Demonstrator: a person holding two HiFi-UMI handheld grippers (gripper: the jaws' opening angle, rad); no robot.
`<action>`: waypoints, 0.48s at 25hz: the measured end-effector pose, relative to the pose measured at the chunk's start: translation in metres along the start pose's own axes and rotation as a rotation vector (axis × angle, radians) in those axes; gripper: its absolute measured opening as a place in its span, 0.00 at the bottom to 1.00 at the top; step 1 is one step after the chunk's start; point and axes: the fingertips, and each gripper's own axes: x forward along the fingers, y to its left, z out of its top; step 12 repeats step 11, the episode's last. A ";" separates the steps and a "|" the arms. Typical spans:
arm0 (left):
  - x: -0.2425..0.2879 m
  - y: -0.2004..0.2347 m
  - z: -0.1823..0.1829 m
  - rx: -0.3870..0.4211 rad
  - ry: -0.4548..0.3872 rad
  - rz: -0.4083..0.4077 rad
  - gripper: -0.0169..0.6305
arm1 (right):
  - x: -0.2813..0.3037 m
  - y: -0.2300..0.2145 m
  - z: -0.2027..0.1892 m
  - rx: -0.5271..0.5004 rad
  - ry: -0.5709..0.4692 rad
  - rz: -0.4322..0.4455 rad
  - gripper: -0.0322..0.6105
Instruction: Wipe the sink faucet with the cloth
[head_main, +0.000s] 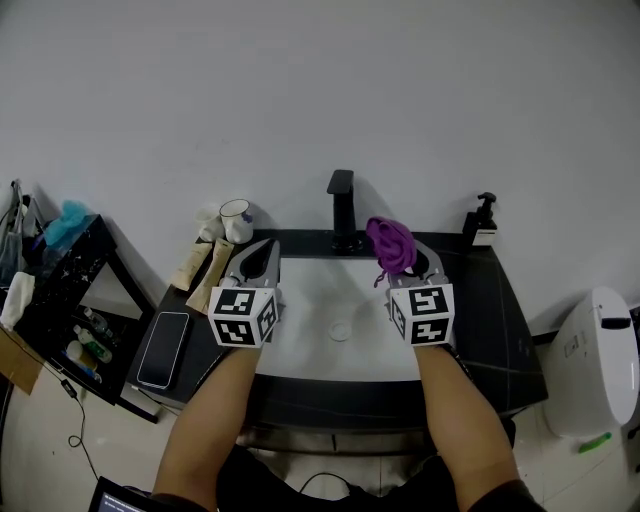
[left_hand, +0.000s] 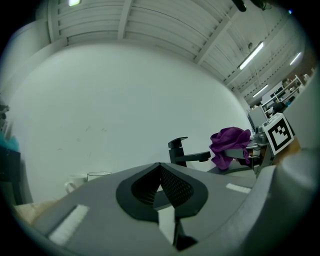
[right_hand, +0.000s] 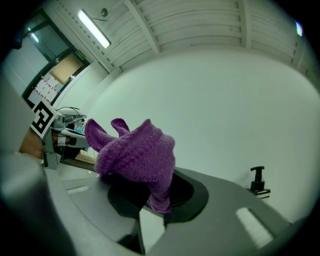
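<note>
Gripping the cloth beside the faucet, right tongs stand ready; left tongs closed, empty. Next: press cloth against it.

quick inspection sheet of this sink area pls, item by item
surface: dark countertop around a white basin; no mess seen in the basin
job's things: black faucet upright behind the basin; purple cloth bunched up, not touching the faucet
clutter: phone, tubes and mug on the left of the counter; pump bottle at the back right
grippers: right gripper shut on the cloth; left gripper shut, nothing between its jaws
cables: thin cable on the floor at left
surroundings: plain white wall; black side rack with bottles at left; white fixture at right
</note>
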 end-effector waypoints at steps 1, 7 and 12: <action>0.000 -0.002 0.000 0.008 0.000 -0.004 0.05 | 0.000 0.000 0.000 -0.001 0.000 -0.001 0.15; 0.001 -0.005 0.001 0.034 0.001 -0.015 0.05 | 0.001 0.004 0.002 -0.022 -0.009 0.007 0.15; 0.002 -0.005 0.002 0.030 -0.004 -0.017 0.05 | 0.001 0.005 0.002 -0.032 -0.008 0.010 0.15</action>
